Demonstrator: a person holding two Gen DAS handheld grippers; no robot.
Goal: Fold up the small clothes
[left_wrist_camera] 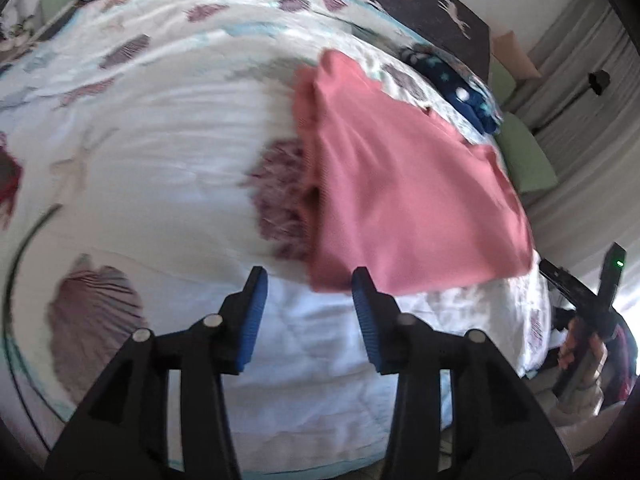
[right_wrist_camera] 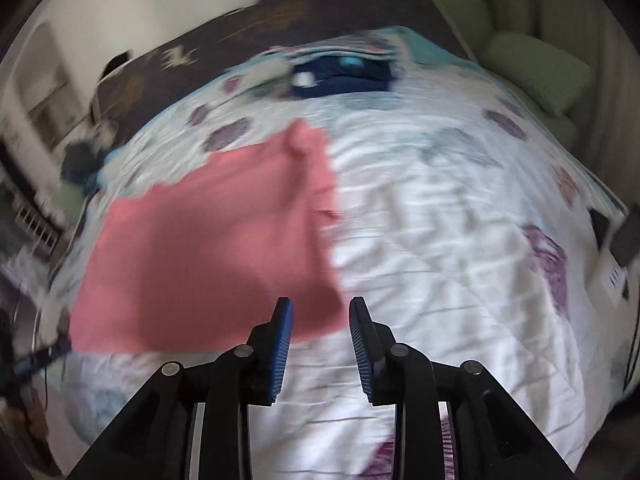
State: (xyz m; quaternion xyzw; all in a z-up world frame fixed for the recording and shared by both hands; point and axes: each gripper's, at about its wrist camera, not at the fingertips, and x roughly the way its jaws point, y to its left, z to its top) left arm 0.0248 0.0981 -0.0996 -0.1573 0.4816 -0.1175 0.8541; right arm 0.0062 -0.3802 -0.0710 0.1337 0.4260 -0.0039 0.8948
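A: Here, a pink garment [left_wrist_camera: 408, 184] lies flat on a bed's white quilt [left_wrist_camera: 168, 140], folded over itself with a doubled edge along one side. In the left wrist view it sits right of centre, its near corner just beyond the tips of the left gripper [left_wrist_camera: 310, 280].

B: And the jaws?

A: Both pairs stand apart, nothing between the blue pads. The left gripper is the wider of the two. The right gripper [right_wrist_camera: 320, 310] hovers at the garment's near corner [right_wrist_camera: 320, 308], and its pads are clear of the cloth.

B: What surrounds the garment?

A: The quilt is printed with purple shell shapes [left_wrist_camera: 96, 312] and pale starfish. Beyond the pink piece, toward the head of the bed, lies a dark blue cloth with light spots [right_wrist_camera: 344, 74]. A dark headboard [right_wrist_camera: 280, 16] behind it carries white animal figures. Green cushions [right_wrist_camera: 536, 68] sit off the bed's far side, near grey curtains [left_wrist_camera: 580, 52].

B: Any writing?

A: A white card or label [right_wrist_camera: 614, 276] at the right edge of the right wrist view shows blue marks, too blurred to read. In the left wrist view the other handset [left_wrist_camera: 600, 292] appears at far right with a small green light, a hand [left_wrist_camera: 580, 348] on it.
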